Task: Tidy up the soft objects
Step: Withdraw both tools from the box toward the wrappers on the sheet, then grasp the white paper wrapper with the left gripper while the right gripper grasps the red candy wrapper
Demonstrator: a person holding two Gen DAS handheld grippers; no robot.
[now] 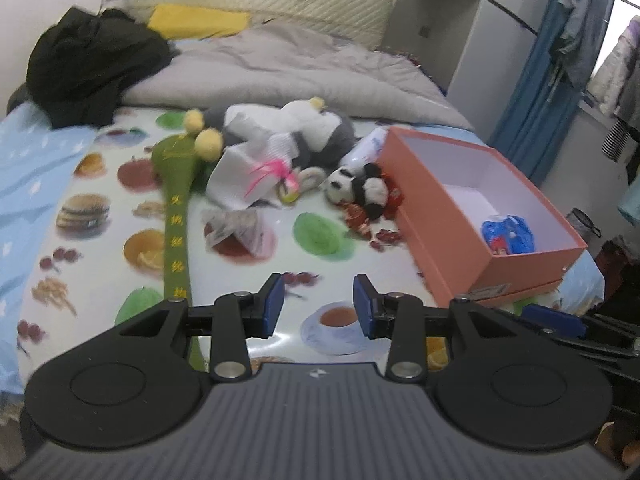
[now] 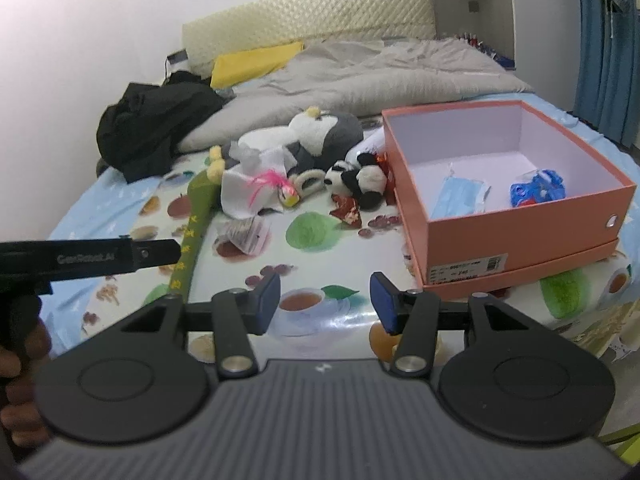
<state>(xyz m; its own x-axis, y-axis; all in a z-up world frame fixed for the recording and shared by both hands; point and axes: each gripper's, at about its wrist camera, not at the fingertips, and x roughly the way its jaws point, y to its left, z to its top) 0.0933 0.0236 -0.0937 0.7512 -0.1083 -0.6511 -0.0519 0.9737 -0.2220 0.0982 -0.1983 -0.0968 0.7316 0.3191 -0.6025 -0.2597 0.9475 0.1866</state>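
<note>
A heap of soft things lies mid-bed on a food-print sheet: a grey and white plush [image 1: 304,128] [image 2: 320,136], a small panda [image 1: 360,190] [image 2: 358,180], a white cloth with pink feathers [image 1: 248,176] [image 2: 252,192], and a long green plush [image 1: 176,216] [image 2: 196,216]. To their right stands an open orange box [image 1: 532,258] [image 2: 520,236] holding a blue toy [image 1: 508,234] [image 2: 538,188] and a blue face mask [image 2: 460,196]. My left gripper [image 1: 319,306] and right gripper [image 2: 324,304] hover open and empty over the sheet, short of the heap.
A crumpled plastic wrapper [image 1: 236,228] [image 2: 242,234] lies before the heap. Behind are a grey duvet [image 1: 288,68], black clothing [image 1: 88,64], a yellow pillow [image 1: 196,20] and a padded headboard [image 2: 312,12]. A hand [image 2: 20,360] holds the left gripper's body at the right wrist view's left edge.
</note>
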